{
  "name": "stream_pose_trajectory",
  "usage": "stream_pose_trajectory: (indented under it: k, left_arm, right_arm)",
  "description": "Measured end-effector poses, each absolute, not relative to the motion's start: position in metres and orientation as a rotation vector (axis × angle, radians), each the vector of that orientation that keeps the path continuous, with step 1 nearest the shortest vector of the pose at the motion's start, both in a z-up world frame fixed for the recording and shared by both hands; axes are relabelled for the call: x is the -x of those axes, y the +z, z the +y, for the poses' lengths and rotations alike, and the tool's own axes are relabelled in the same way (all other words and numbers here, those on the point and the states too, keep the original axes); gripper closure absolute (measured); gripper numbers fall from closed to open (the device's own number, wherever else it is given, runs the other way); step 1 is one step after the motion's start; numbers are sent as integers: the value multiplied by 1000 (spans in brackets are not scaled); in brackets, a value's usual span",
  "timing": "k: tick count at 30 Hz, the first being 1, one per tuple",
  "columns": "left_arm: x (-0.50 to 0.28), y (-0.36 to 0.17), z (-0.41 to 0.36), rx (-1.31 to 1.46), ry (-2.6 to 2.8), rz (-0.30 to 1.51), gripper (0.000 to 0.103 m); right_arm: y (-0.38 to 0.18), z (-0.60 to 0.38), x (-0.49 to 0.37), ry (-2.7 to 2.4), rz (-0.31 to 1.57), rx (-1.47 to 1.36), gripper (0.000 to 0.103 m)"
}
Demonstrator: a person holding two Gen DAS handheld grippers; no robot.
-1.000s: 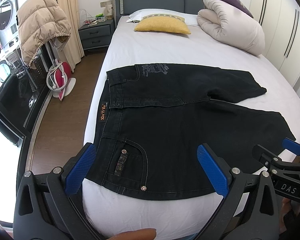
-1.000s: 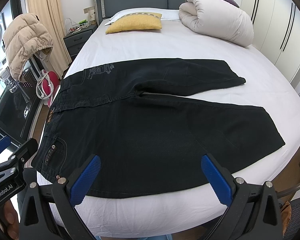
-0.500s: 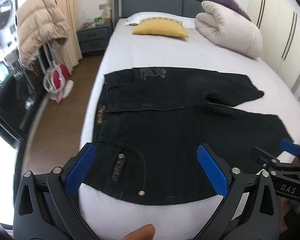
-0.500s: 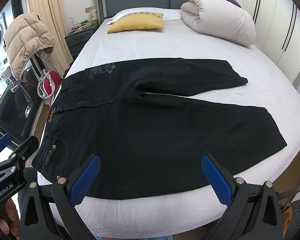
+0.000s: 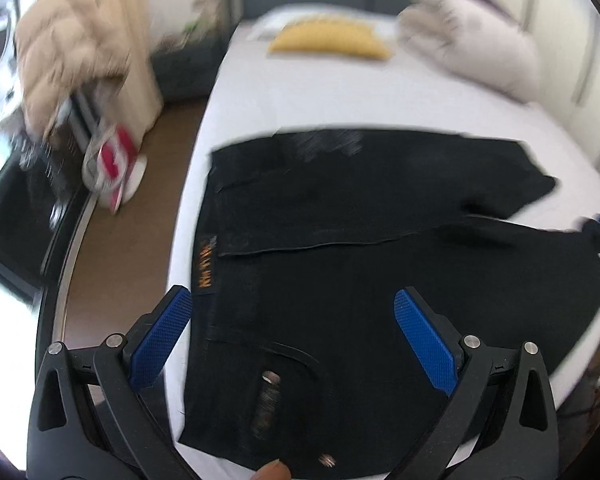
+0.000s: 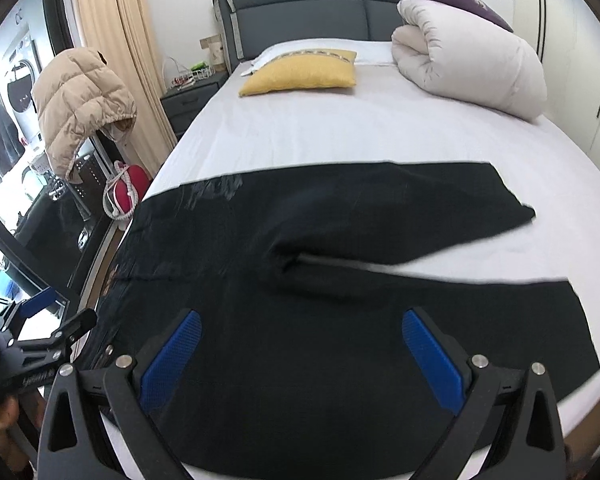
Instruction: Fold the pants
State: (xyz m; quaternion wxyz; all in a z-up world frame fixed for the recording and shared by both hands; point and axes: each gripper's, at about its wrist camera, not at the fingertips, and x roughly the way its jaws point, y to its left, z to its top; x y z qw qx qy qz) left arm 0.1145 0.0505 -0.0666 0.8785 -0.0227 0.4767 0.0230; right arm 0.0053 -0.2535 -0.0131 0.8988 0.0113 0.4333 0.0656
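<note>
Black pants (image 5: pixel 340 280) lie flat across the white bed (image 5: pixel 300 100), waistband at the left, both legs stretching right; they also show in the right wrist view (image 6: pixel 340 320). My left gripper (image 5: pixel 296 336) is open and empty, low over the waistband and back pocket near the bed's front edge. My right gripper (image 6: pixel 300 352) is open and empty over the near leg. The left wrist view is motion-blurred. Each gripper shows at the edge of the other's view.
A yellow pillow (image 6: pixel 300 72) and a rolled white duvet (image 6: pixel 468 64) lie at the head of the bed. A beige puffer jacket (image 6: pixel 80 100) hangs at the left above a red and white item (image 6: pixel 128 196) on the wooden floor. A nightstand (image 6: pixel 188 96) stands by the headboard.
Both grippers have moved forward and lower over the pants, which now fill more of each view. The jaws stay open. The pants have not moved.
</note>
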Motion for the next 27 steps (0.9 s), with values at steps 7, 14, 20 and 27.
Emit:
stream_pose_trajectory:
  k: [7, 14, 20, 27]
  left_arm:
    - [-252, -72, 102, 19, 25, 978, 0]
    - [-403, -100, 97, -183, -318, 1117, 2]
    - [-458, -151, 83, -263, -452, 1268, 14]
    - [-484, -179, 77, -298, -487, 1360, 54]
  right_arm:
    - [-16, -267, -71, 192, 885, 62, 1]
    - [-33, -263, -130, 347, 910, 174, 12]
    - [-50, -250, -159, 477, 946, 237, 25]
    - [-64, -229, -184, 614, 974, 292, 35]
